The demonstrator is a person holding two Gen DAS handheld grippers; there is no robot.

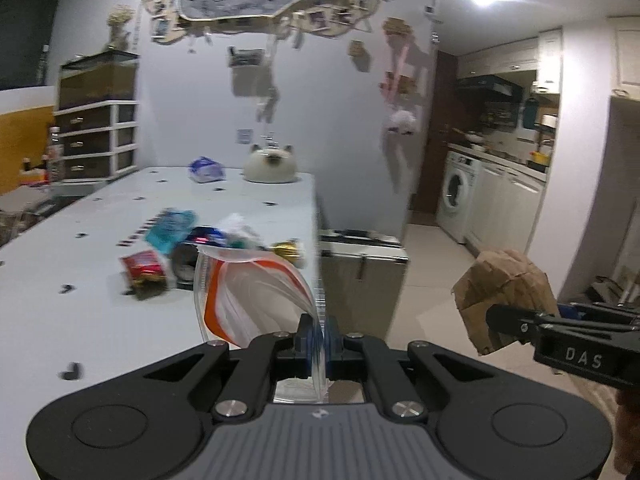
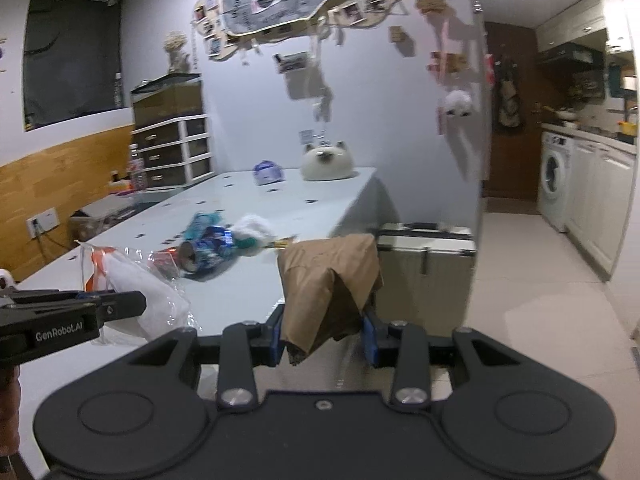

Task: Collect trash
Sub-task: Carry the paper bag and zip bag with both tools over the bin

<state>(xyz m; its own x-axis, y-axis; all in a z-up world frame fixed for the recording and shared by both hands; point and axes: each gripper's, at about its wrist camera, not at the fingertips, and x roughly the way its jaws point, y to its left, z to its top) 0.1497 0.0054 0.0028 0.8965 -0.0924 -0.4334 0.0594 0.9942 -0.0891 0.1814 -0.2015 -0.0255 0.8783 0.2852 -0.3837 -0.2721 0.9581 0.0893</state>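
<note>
1. Along the left wrist view, the left gripper (image 1: 319,340) has its jaws pinched tight on the edge of a clear plastic bag (image 1: 248,292) with an orange stripe, which hangs open just above the near part of the white table (image 1: 80,320); the rest of the trash pile (image 1: 192,248) (wrappers, a crushed can) lies further up the table; the right gripper (image 1: 496,316) shows at the right, clamped on a crumpled brown paper bag (image 1: 500,284) out over the floor.
2. From the right wrist view, the right gripper (image 2: 324,336) grips the brown paper bag (image 2: 328,280) between partly closed jaws; the plastic bag (image 2: 136,288) sits to its left, held by the left gripper (image 2: 136,300); my advice: keep the pinch firm and the bag's mouth open; bring the paper over that mouth before releasing it, since a loose rim may fold shut.
</note>
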